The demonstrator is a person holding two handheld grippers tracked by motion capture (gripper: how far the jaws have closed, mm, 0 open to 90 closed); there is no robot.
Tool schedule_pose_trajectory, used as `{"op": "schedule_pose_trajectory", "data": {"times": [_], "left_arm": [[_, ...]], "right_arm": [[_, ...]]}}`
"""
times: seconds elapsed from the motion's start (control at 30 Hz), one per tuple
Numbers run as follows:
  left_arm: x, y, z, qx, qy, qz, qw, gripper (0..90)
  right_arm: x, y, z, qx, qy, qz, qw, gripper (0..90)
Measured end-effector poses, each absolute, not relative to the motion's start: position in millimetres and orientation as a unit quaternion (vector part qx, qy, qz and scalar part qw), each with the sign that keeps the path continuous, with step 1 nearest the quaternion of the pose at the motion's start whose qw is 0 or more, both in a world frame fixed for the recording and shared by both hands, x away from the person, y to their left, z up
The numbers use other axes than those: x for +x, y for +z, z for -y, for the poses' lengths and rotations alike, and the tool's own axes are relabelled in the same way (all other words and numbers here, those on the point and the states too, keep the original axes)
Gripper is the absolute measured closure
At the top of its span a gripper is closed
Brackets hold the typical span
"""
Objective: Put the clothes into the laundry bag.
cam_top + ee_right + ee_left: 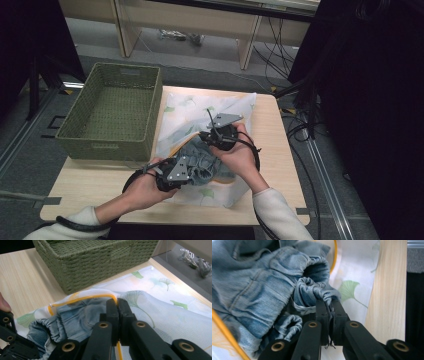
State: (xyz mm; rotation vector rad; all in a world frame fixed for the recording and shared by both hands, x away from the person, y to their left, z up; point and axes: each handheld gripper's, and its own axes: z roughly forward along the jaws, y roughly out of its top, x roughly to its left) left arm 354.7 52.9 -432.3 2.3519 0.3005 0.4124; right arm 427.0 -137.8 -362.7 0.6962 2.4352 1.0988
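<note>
The person leans over the wooden worktop [100, 185] with both forearms coming in low, pale sleeves pushed toward the middle. The left hand [142, 189] wraps its gripper from below and behind, wrist bent inward. The left gripper [329, 311] has its fingers [322, 312] pinched tight on a gathered, elasticated edge of the blue denim garment [254, 290], a few threads hanging out beneath the pads.

The right hand [240, 155] sits farther in, palm cupped around its gripper and angled toward the left one. Seen from the right gripper view, the right gripper [117, 306] has its fingers [112, 312] closed flat on the yellow-trimmed rim of the white mesh bag [162, 315] printed with green leaves, holding that opening up.

The denim lies bunched in the mouth of the bag, partly inside it, between the two grippers in the middle of the worktop. The bag spreads out flat beyond it toward the far edge. A green woven basket [75, 132] stands just beside the bag at the left of the high view, overhanging the worktop's corner.
</note>
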Motion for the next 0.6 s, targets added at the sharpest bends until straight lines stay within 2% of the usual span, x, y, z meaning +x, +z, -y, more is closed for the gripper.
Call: {"op": "schedule_pose_trajectory", "data": {"times": [0.37,0.6], "left_arm": [[365,-392,-54,0.888,0.213,-0.116,0.391,86.5],[368,-382,-51,0.883,0.229,-0.113,0.395,86.5]], "right_arm": [[422,-347,139,0.241,0.411,-0.855,0.204,90.0],[419,-341,139,0.238,0.418,-0.852,0.208,90.0]]}}
